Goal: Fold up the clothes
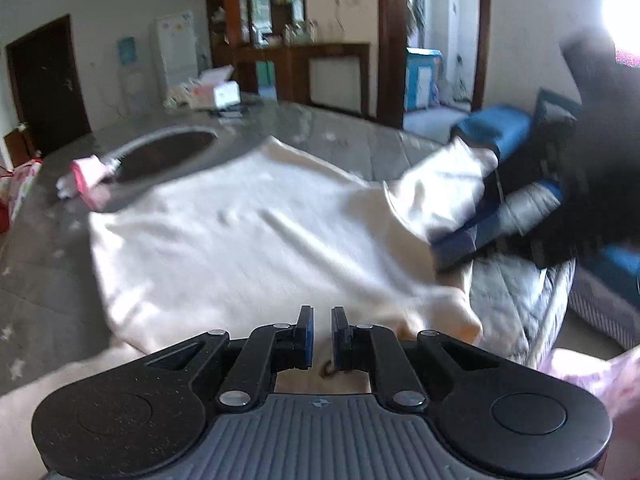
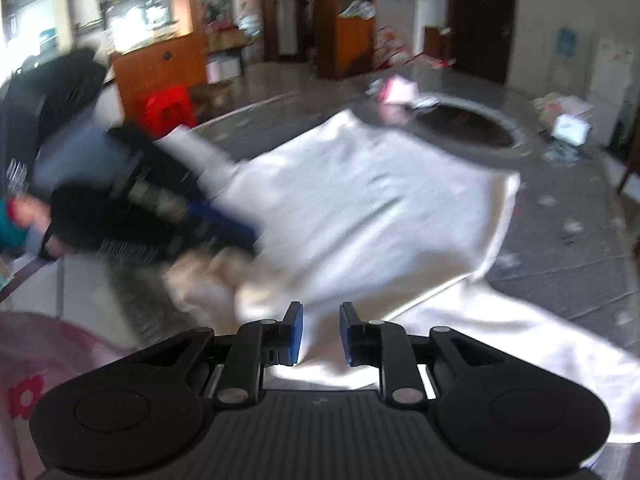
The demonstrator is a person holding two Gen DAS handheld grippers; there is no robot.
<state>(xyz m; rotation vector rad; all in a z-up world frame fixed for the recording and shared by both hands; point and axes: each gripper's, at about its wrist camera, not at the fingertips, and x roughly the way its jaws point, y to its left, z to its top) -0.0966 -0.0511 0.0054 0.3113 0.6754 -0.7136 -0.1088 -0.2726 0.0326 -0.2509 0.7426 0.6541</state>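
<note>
A cream-white garment lies spread on a grey quilted table cover. My left gripper hovers over its near edge, its jaws a narrow gap apart with nothing clearly between them. In the left wrist view my right gripper appears at the right with a sleeve draped at its blue fingers. In the right wrist view the garment lies ahead, and my right gripper is open above its near edge. The left gripper shows blurred at the left of that view.
A dark round opening sits in the table beyond the garment, with a pink and white object beside it. Small boxes lie at the far edge. A red stool and wooden cabinets stand past the table.
</note>
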